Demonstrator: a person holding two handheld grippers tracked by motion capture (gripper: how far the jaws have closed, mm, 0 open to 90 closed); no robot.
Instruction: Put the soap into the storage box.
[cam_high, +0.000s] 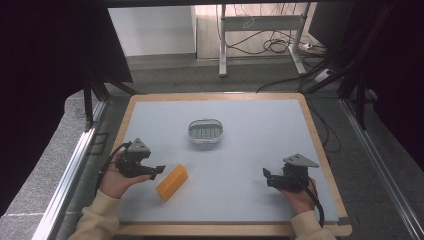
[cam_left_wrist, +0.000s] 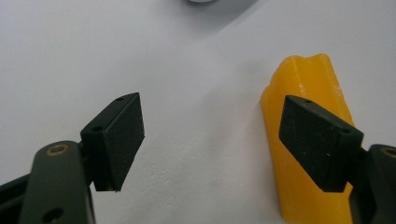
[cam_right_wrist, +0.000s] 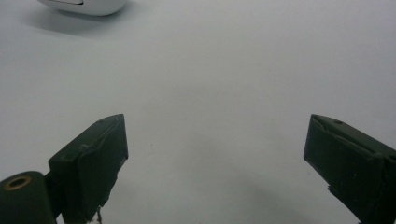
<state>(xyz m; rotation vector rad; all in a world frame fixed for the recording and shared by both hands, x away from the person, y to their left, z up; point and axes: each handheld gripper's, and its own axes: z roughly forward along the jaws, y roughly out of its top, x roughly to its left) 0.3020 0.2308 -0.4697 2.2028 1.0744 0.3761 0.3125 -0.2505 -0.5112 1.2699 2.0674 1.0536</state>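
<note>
A yellow block (cam_high: 171, 182) lies on the pale grey table mat (cam_high: 250, 130), front left of centre. My left gripper (cam_high: 158, 171) is open just to its left, fingertips close to the block's near end. In the left gripper view the block (cam_left_wrist: 299, 93) lies partly behind the right-hand jaw, outside the gap between the jaws, which holds only bare mat. A small white dish with a slotted insert (cam_high: 205, 132) sits at the mat's centre. My right gripper (cam_high: 266, 175) is open at the front right, over bare mat (cam_right_wrist: 219, 93).
The dish's white edge (cam_right_wrist: 84, 5) shows at the top left of the right gripper view. A wooden rim (cam_high: 315, 135) frames the mat. Beyond the table are metal desk legs (cam_high: 222, 45) and floor cables (cam_high: 272, 46).
</note>
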